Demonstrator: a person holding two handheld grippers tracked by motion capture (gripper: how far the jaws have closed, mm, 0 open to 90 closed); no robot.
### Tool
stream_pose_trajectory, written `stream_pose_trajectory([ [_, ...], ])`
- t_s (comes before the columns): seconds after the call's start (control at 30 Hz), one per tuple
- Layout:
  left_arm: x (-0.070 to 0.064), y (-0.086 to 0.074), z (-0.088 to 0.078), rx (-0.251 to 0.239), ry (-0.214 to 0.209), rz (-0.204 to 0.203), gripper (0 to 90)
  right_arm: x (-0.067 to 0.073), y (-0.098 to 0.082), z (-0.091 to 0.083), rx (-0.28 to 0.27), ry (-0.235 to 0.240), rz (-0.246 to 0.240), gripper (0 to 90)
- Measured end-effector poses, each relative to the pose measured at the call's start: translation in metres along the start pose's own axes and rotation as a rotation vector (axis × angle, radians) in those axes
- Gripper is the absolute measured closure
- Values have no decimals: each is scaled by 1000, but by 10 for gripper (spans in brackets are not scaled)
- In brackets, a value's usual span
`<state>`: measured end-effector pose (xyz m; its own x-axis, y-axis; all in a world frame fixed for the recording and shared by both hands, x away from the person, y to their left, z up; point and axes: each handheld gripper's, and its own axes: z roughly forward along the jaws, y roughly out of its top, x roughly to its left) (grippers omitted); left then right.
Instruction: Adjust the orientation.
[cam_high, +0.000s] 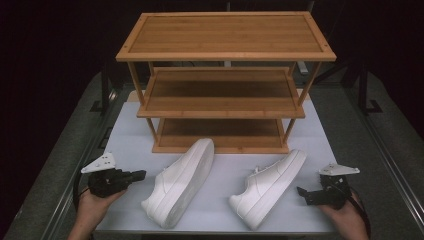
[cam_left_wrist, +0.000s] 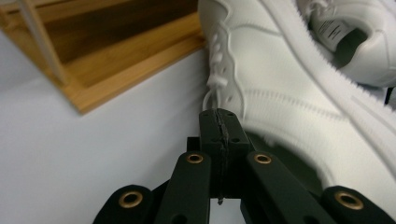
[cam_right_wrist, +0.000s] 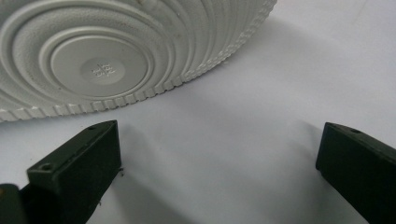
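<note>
A: 2 white shoes lying on their sides on the white mat (cam_high: 125, 145), near side of the table. Left shoe (cam_high: 180, 182) angled, toe toward the far rack, heel toward the near edge. Right shoe (cam_high: 267, 187) angled the same way, well apart from the first.

B: Left gripper (cam_high: 141, 174) just beside the left shoe, at its near-left flank. Jaws pressed flat together in the left gripper view, nothing caught between them, tips pointing at the laced side of the shoe (cam_left_wrist: 289, 93). Contact with the shoe: cannot tell, edge of the shoe blurred right there.

A: Right gripper (cam_high: 300, 191) near the right shoe, on its right. Jaws spread wide in the right gripper view, bare mat (cam_right_wrist: 243, 140) between them, nothing gripped. Ribbed sole (cam_right_wrist: 102, 65) of the shoe ahead, cut off at the top and left edges.

B: Stamp in the round centre of that sole too small to read. Second shoe at the top right of the left gripper view, cut off, tongue label (cam_left_wrist: 334, 30) illegible.

A: Behind the shoes, a wooden rack (cam_high: 225, 40) with 3 shelves, all bare. Lowest shelf partly shadowed, back edge hard to make out.

B: Hands (cam_high: 92, 210) cropped at the near edge; surroundings beyond the table dark.
</note>
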<state>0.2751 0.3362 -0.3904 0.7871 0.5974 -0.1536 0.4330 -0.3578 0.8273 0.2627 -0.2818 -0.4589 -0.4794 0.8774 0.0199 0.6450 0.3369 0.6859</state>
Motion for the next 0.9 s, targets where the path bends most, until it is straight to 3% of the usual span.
stream_pose_trajectory([
  [0.33,2,9,30,33,-62,13,900,0,0,0,0,0,1,0],
  [0.6,0,10,34,44,-97,22,900,0,0,0,0,0,0,0],
  [0.9,-3,10,37,54,-109,27,900,0,0,0,0,0,0,0],
])
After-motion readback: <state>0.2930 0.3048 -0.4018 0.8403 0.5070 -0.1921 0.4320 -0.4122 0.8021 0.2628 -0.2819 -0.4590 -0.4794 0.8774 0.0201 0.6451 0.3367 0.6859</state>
